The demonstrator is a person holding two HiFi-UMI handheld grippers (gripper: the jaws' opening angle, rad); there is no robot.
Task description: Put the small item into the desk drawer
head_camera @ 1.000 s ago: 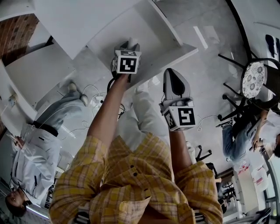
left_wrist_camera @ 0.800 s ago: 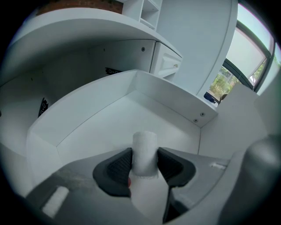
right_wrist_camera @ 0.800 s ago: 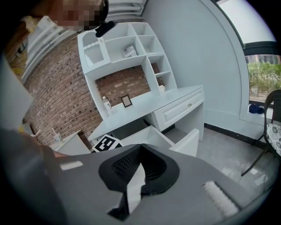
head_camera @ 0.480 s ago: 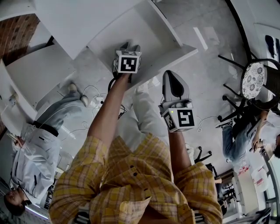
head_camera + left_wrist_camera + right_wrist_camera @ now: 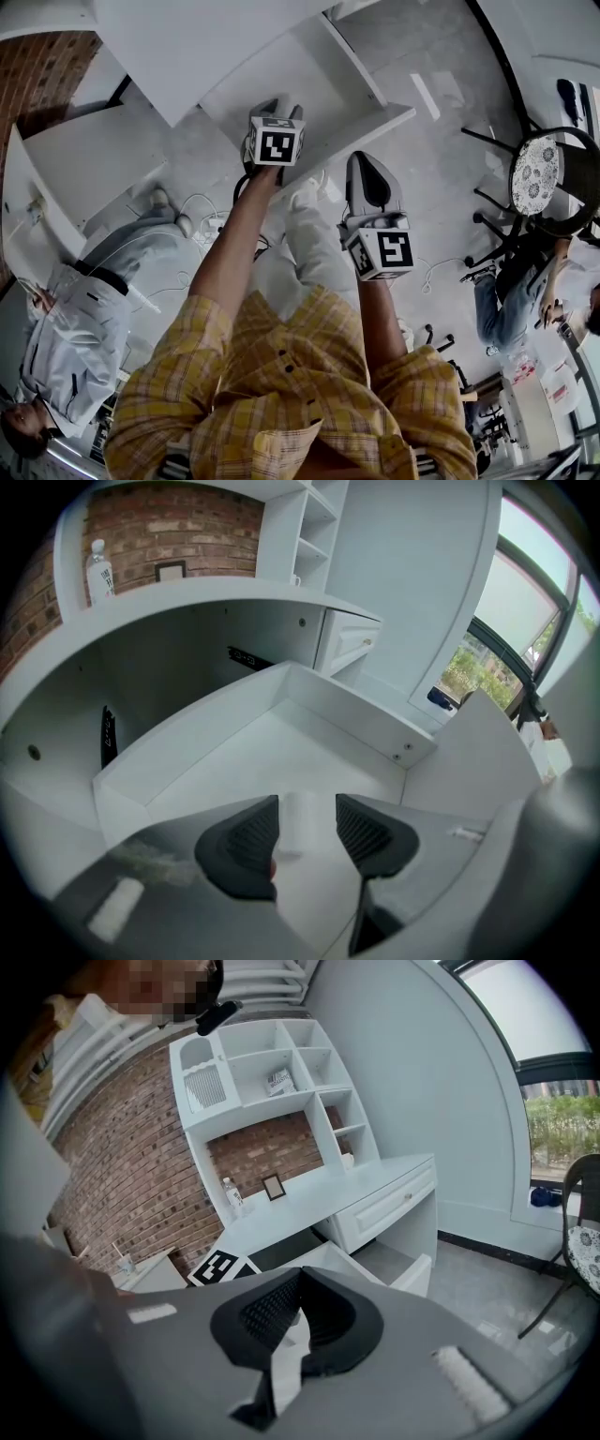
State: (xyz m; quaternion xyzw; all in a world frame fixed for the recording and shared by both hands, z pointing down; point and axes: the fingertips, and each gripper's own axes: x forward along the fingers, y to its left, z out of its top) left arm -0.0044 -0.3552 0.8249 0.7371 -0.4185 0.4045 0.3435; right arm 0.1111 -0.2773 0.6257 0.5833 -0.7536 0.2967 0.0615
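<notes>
The white desk drawer (image 5: 349,708) stands pulled open below the desk top. My left gripper (image 5: 307,806) hangs over its inside, jaws open. A small white cylinder-shaped item (image 5: 302,822) shows between the pads, close to the left one and clear of the right one; I cannot tell whether it rests on the drawer floor. In the head view the left gripper (image 5: 277,105) reaches into the drawer (image 5: 281,75), and the right gripper (image 5: 362,159) is held back beside it. The right gripper (image 5: 300,1281) is shut and empty, and it looks at the drawer (image 5: 418,1274) from farther off.
A water bottle (image 5: 230,1192) and a small picture frame (image 5: 273,1186) stand on the desk, under a white shelf unit (image 5: 272,1072). A closed drawer (image 5: 389,1199) sits to the right. A chair (image 5: 544,173) and two seated people (image 5: 75,319) (image 5: 525,291) are nearby.
The left gripper stays over the open drawer. The right gripper has shifted slightly toward the drawer, and the whole head view has drifted a little.
</notes>
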